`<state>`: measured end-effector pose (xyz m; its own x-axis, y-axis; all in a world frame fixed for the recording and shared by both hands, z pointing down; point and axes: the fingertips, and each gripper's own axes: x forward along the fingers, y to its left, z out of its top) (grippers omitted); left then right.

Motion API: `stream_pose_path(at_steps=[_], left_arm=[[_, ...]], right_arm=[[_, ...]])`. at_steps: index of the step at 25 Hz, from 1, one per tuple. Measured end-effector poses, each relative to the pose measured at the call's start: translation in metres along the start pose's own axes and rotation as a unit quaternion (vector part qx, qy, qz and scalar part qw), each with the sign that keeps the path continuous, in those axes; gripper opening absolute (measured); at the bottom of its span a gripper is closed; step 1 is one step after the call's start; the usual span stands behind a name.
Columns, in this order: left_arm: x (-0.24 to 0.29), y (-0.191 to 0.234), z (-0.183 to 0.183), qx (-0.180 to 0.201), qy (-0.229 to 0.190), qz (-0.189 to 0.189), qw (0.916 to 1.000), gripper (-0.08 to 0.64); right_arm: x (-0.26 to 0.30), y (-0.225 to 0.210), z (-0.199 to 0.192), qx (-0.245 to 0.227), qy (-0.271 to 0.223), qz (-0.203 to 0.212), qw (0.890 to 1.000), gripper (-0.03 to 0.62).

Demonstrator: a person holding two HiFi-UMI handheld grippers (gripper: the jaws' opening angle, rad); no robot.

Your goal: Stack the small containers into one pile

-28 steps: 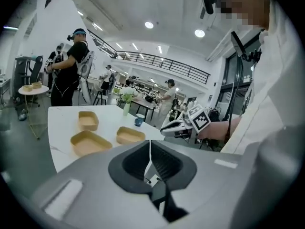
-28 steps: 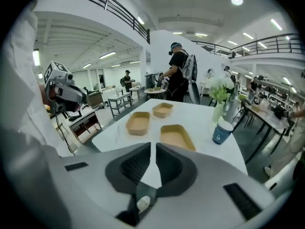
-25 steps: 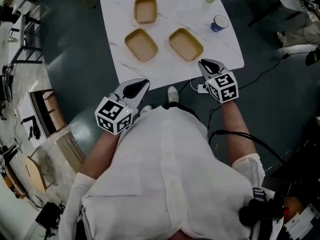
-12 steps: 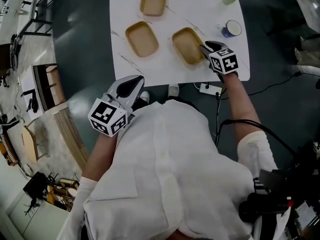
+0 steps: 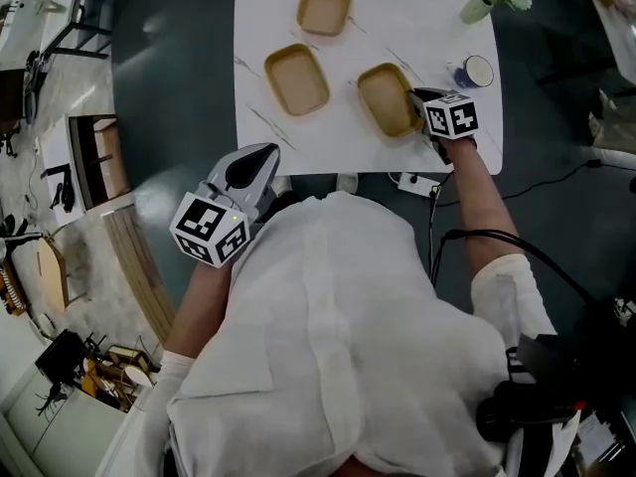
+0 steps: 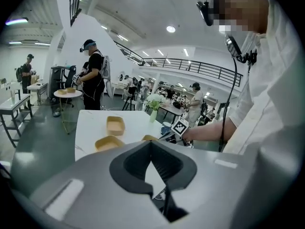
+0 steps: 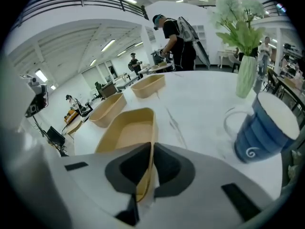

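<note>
Right gripper view, entries taken from the lens outward. Item one: right gripper [image 7: 151, 147], jaws just closing and now drawn to a narrow slit, pinching the thin side wall of the near container [image 7: 126, 128]. One pad sits inside the rim and one outside, on the side towards the mug. The tan tub looks to rest flat on the white table [image 5: 417, 28], near its front edge, not yet raised. Item two: left gripper [image 5: 260, 155], held off the table beside the person's body. Its jaw tips meet and nothing is in them; it is well apart from every tub. Step in hand, as I judge it, is the first pick-up: grip made, lift not begun, no pile started. The next move calls for raising the tub clear of the table and carrying it across to a neighbour. It must then be turned so the long sides agree and lowered to nest inside. Gripped at one edge only, it will likely hang tilted and want levelling before it goes down. Item three: middle container [image 5: 296, 79], empty, just left of the held one and apart from it, the likely base. Item four: far container [image 5: 325, 6], empty, alone towards the back edge. Item five: blue mug [image 7: 262, 128], close on the gripper's right, something to avoid on the lift. Item six: vase of flowers [image 7: 246, 75], behind the mug.
</note>
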<state>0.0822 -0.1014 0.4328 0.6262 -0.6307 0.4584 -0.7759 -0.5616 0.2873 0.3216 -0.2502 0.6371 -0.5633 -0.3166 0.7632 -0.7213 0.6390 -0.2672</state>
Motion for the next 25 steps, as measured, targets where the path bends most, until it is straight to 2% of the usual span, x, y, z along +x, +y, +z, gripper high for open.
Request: stream_pose_path(at_steps=[11,17,25], left_arm=[[-0.014,0.020,0.007,0.011,-0.018,-0.015,0.9996,0.006],[-0.029,0.031,0.010,0.014,-0.032,-0.024,0.9991,0.006],[-0.054,0.046,0.009,0.013,-0.047,-0.038,0.9981,0.006]], right_arm=[[-0.011,0.014,0.017,0.033,-0.022,-0.020,0.999,0.017],[-0.022,0.036,0.045,0.065,-0.045,-0.025,0.997,0.017],[-0.010,0.076,0.083,0.070,-0.058,-0.027,0.996,0.016]])
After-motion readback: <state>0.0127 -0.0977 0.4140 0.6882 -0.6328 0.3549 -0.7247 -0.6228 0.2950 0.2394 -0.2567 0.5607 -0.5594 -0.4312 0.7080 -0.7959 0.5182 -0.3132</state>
